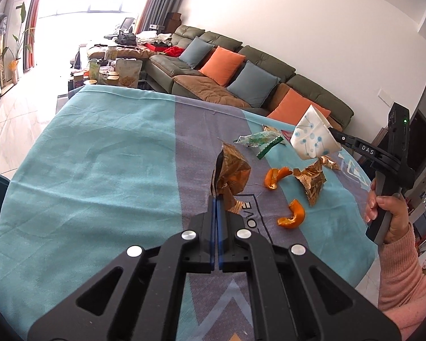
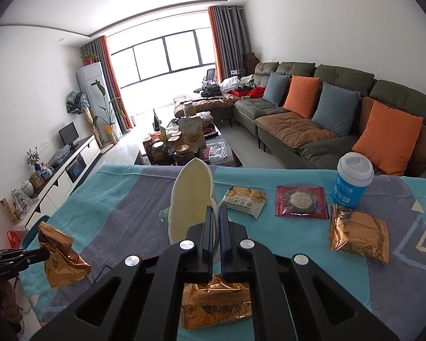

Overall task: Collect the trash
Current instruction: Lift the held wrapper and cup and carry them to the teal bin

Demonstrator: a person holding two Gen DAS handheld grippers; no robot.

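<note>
My left gripper point(image 1: 216, 199) is shut on a crumpled gold foil wrapper point(image 1: 231, 174), held above the table; it also shows at the left of the right wrist view point(image 2: 61, 255). My right gripper point(image 2: 218, 213) is shut on a flattened white paper cup point(image 2: 191, 199); in the left wrist view this cup point(image 1: 312, 139) with blue dots hangs above the trash. On the cloth lie orange peels point(image 1: 275, 177) point(image 1: 292, 216), a gold wrapper point(image 1: 312, 183) and a green and clear wrapper point(image 1: 258, 140).
The table has a teal and grey cloth point(image 1: 105, 153). In the right wrist view stand a blue cup with white lid point(image 2: 352, 182), a cracker pack point(image 2: 244, 199), a red snack pack point(image 2: 301, 200) and gold packs point(image 2: 357, 236) point(image 2: 217, 304). A sofa point(image 2: 312, 119) is behind.
</note>
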